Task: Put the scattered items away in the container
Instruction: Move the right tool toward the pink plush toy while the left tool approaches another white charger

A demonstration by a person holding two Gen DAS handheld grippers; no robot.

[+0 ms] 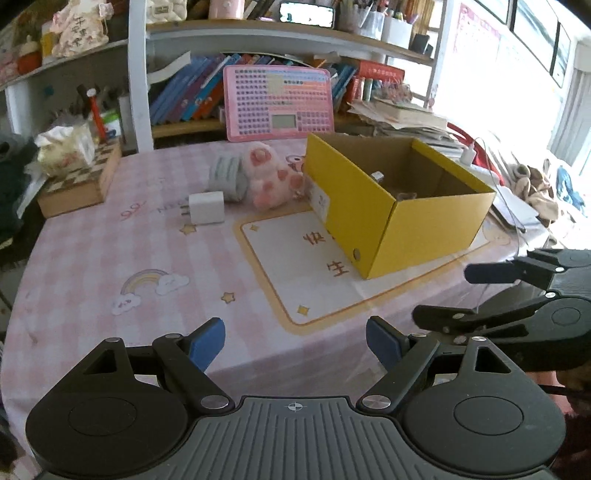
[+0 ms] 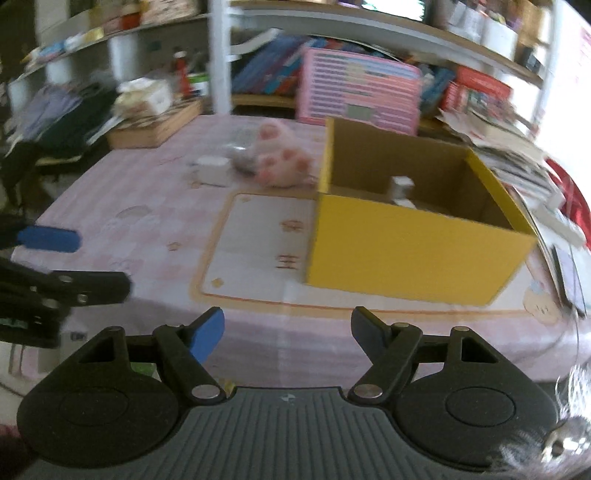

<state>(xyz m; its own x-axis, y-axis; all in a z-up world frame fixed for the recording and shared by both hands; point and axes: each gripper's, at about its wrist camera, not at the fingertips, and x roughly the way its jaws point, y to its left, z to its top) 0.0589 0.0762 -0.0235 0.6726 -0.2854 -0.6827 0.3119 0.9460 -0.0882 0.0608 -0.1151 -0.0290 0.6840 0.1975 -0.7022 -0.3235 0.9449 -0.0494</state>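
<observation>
A yellow cardboard box [image 1: 373,214] stands open-topped on the pink tablecloth [image 1: 110,251], with a small whitish item [image 2: 400,190] inside. Left of it lie a pink plush toy [image 1: 271,177], a grey-green roll [image 1: 227,177] and a white charger plug [image 1: 206,207]. My left gripper [image 1: 295,345] hovers open and empty over the table's near edge. My right gripper [image 2: 288,334] is open and empty too, in front of the box [image 2: 413,251]. The same plush [image 2: 280,158] and plug [image 2: 213,170] show blurred in the right wrist view. Each gripper appears at the side of the other's view.
A pink keyboard-like toy [image 1: 279,101] leans on a bookshelf [image 1: 258,33] behind the table. A checkered wooden box [image 1: 79,181] with a tissue pack sits at far left. Stacked papers and books [image 1: 402,114] and a cable lie to the right of the box.
</observation>
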